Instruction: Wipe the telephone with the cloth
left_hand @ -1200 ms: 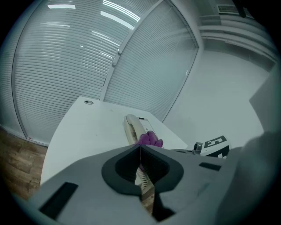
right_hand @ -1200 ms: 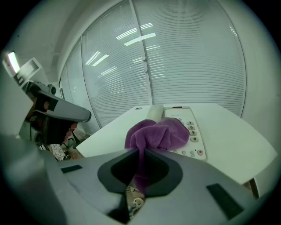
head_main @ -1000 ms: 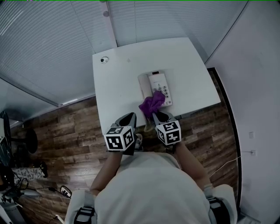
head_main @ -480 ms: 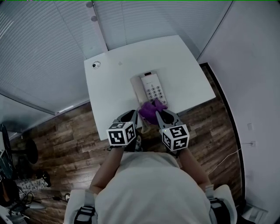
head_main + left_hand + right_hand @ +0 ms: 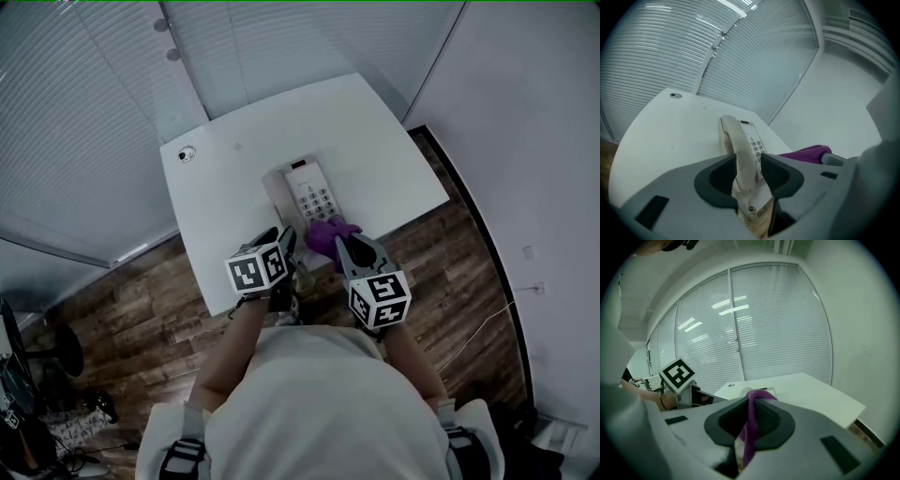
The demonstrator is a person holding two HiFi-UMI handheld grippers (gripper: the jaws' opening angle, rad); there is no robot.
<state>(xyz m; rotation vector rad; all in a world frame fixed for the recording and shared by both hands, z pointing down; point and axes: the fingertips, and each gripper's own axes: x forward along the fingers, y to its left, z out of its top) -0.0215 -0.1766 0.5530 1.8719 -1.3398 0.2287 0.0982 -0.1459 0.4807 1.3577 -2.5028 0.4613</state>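
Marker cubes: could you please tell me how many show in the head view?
2: one marker cube at left, near the telephone; the other at right, behind the purple cloth. None seems hidden.

A purple cloth (image 5: 750, 437) tight in the right tongs (image 5: 750, 404); white table (image 5: 811, 390) beyond; marker cube (image 5: 677, 374) at left

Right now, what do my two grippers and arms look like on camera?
The left gripper and right gripper are light grey moulded shells with dark grey padded jaws, each topped by a white cube bearing black square markers. The person wears a light top, forearms bare. The left one's jaws have just been opening, with the cream plastic telephone handset between them.
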